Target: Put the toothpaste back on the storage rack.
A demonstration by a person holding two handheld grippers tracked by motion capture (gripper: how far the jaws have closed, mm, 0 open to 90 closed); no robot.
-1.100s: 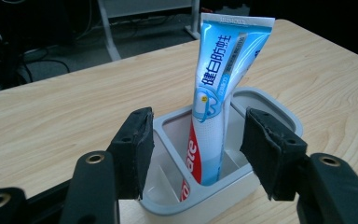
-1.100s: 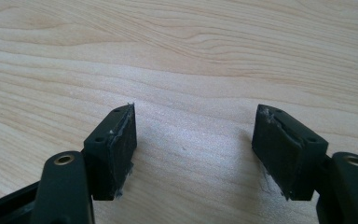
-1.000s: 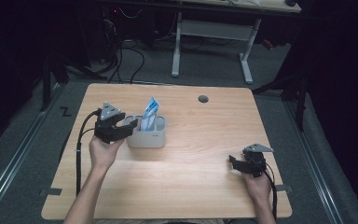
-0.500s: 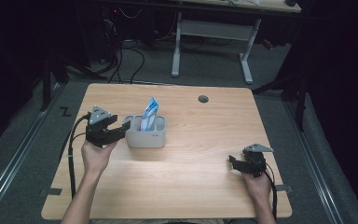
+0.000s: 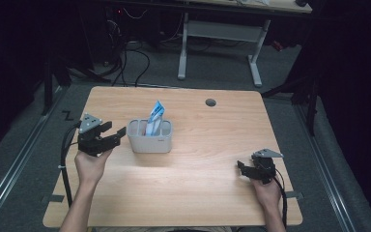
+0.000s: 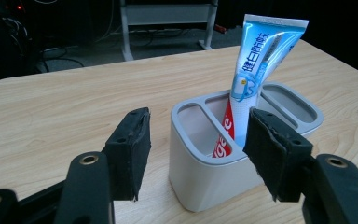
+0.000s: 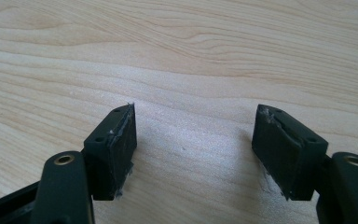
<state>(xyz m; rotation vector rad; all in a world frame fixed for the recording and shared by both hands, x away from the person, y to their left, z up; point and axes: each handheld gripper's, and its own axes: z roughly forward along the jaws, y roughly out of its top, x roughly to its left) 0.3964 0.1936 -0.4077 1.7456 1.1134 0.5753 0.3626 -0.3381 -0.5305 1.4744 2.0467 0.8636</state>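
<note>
The wooden table [image 5: 188, 193] takes up most of the scene, and the person's forearms come in from its near edge with a claw in each hand.

Next in size is the grey holder [image 5: 149, 137], a low tub split into slots, standing just ahead of the left claw [image 5: 115, 137] and slightly to that claw's right in the left gripper view. It probably sits there, left of centre, so that the left hand can reach it alone.

The toothpaste tube [image 6: 256, 70] stands in the holder's middle slot, leaning against the slot's edge with its crimped end up. It lies beyond the left claw's tips, apart from both pads, and looks already stowed.

The left claw's jaws stand apart and have just been opening, with nothing between them; the holder's near wall [image 6: 200, 177] shows through the gap but is not touched.

The right claw [image 5: 243, 169] rests far off to the side, low over bare wood, jaws apart and empty, seemingly parked out of the way.
</note>
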